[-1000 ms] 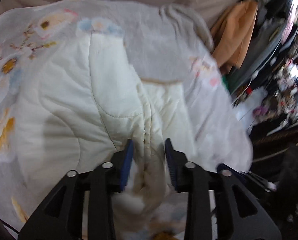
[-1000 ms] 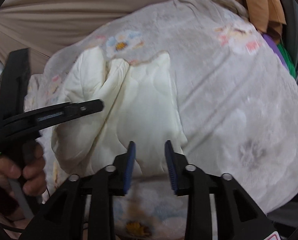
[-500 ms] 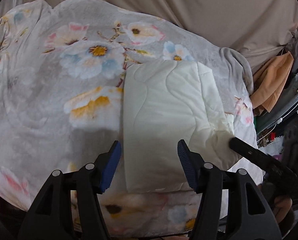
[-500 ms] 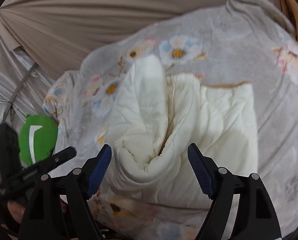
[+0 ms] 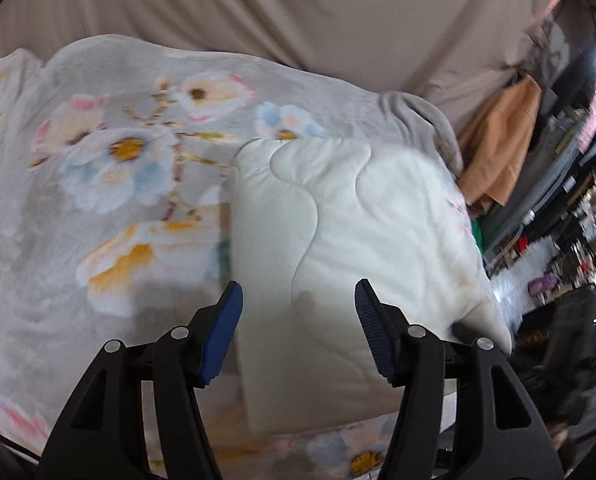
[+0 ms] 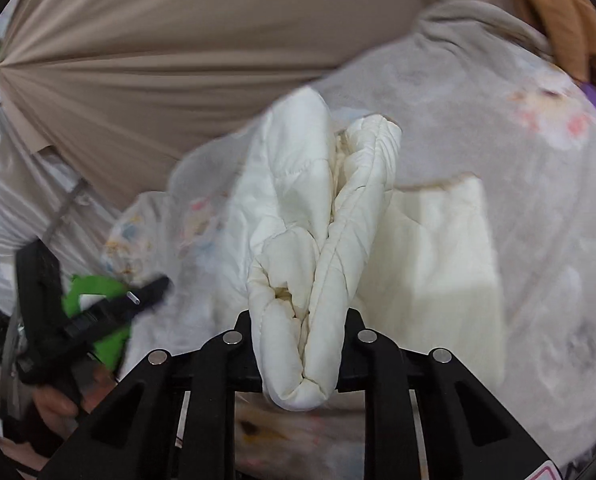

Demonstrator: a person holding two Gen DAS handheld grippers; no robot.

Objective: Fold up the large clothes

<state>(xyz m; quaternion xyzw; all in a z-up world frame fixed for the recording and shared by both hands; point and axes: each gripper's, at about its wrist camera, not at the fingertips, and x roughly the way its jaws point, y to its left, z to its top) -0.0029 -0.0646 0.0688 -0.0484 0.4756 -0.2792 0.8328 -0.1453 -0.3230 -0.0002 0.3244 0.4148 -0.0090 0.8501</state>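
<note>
The cream quilted garment (image 5: 338, 264) lies on the floral blanket (image 5: 110, 208), folded into a thick pad toward the blanket's near right part. The right gripper (image 6: 298, 344) has clamped onto a bunched corner of it: half a second ago its jaws stood wide around that roll, and now the padded layers are squeezed tight between them and lifted up off the blanket, with the rest of the garment trailing down behind. The left gripper (image 5: 298, 332) has let go since a second back, when it was pinching a ridge of the fabric; now its blue pads (image 5: 222, 332) stand spread apart with nothing between them, hovering over the near edge of the pad.

So the fold has passed from one tool to the other. My guess is the right one is about to carry its corner across the pad for another fold, while the free left could pin the flat part down. The bundle is bulky, so layers might slip out of the pinch.
</note>
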